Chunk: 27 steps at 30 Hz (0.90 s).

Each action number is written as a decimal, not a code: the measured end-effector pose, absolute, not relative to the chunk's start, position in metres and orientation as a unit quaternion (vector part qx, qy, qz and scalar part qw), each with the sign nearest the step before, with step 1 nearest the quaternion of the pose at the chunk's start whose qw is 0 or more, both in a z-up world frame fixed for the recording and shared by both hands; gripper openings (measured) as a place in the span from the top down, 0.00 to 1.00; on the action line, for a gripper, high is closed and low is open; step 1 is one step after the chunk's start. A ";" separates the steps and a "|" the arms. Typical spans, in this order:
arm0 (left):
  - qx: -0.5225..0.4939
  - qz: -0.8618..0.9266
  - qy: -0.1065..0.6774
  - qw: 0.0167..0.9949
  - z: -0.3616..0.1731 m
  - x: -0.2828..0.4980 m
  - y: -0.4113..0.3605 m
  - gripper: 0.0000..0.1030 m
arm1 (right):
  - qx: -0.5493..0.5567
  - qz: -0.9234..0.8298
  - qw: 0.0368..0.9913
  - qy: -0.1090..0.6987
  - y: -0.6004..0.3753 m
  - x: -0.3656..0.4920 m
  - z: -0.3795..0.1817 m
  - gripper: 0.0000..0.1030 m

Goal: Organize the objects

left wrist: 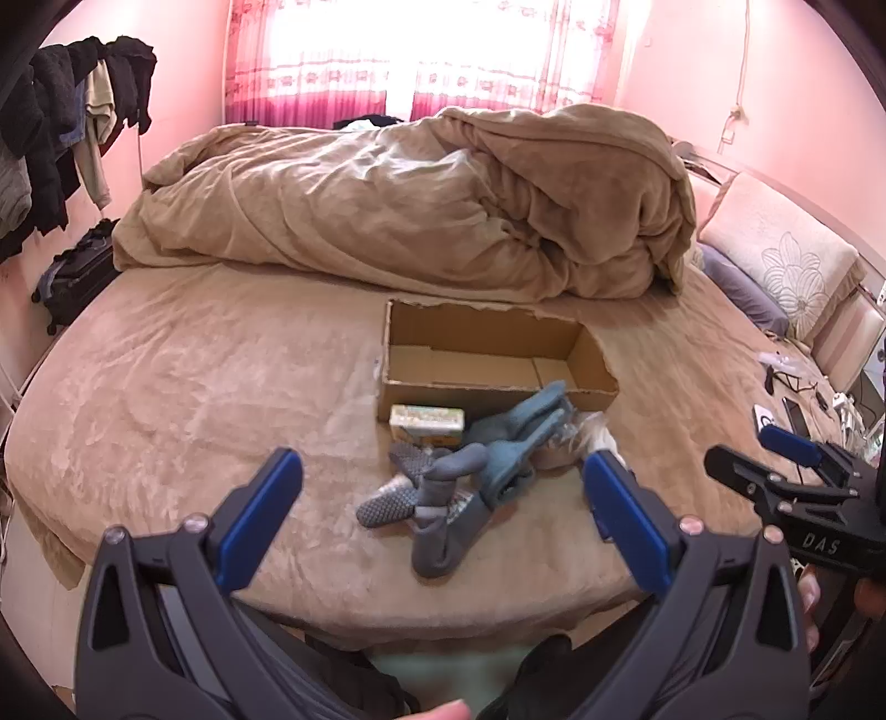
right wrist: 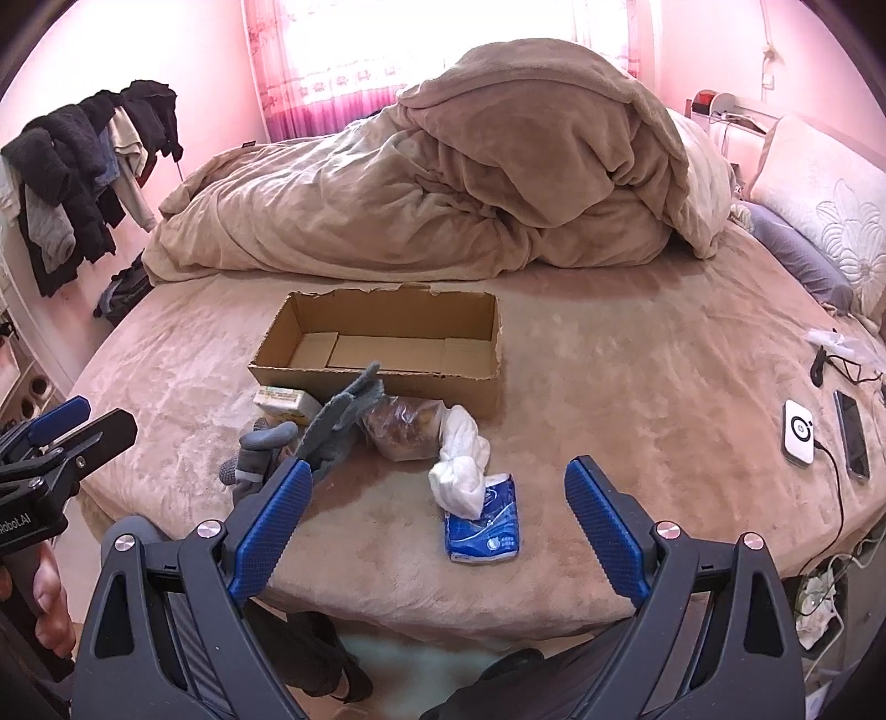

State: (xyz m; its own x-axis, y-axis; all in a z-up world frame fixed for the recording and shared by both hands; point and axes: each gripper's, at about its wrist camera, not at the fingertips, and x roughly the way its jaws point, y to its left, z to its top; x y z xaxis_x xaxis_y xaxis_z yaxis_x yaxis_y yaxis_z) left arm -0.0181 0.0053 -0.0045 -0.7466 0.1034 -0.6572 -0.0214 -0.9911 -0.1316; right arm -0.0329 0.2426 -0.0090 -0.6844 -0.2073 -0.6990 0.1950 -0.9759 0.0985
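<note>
Jaws wide apart, holding nothing.

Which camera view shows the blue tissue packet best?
The right wrist view: the blue tissue packet lies whole between the open claw's fingers, beside the white cloth. The left wrist view does not show it.

Pink walls [right wrist: 221, 83], bright curtained window [left wrist: 421, 50], big bed [right wrist: 637, 343] with a rumpled tan duvet [left wrist: 398, 205], clothes [left wrist: 61, 138] hanging left.
</note>
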 end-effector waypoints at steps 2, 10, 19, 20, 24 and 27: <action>-0.355 0.933 -0.057 0.035 -0.005 -0.019 0.006 0.00 | 0.383 -0.917 0.111 -0.009 0.243 -0.033 -0.009 0.08; -0.355 0.933 -0.055 0.037 -0.004 -0.021 0.007 0.00 | 0.384 -0.917 0.110 -0.008 0.243 -0.034 -0.009 0.08; -0.353 0.933 -0.052 0.039 -0.002 -0.020 0.009 0.00 | 0.384 -0.917 0.109 -0.009 0.244 -0.034 -0.009 0.08; -0.353 0.933 -0.053 0.039 -0.002 -0.021 0.009 0.00 | 0.384 -0.917 0.109 -0.009 0.244 -0.034 -0.009 0.08; -0.353 0.933 -0.055 0.040 -0.002 -0.021 0.009 0.00 | 0.385 -0.917 0.106 -0.007 0.246 -0.035 -0.010 0.08; -0.352 0.934 -0.054 0.041 -0.001 -0.019 0.010 0.00 | 0.385 -0.917 0.105 -0.008 0.246 -0.034 -0.011 0.08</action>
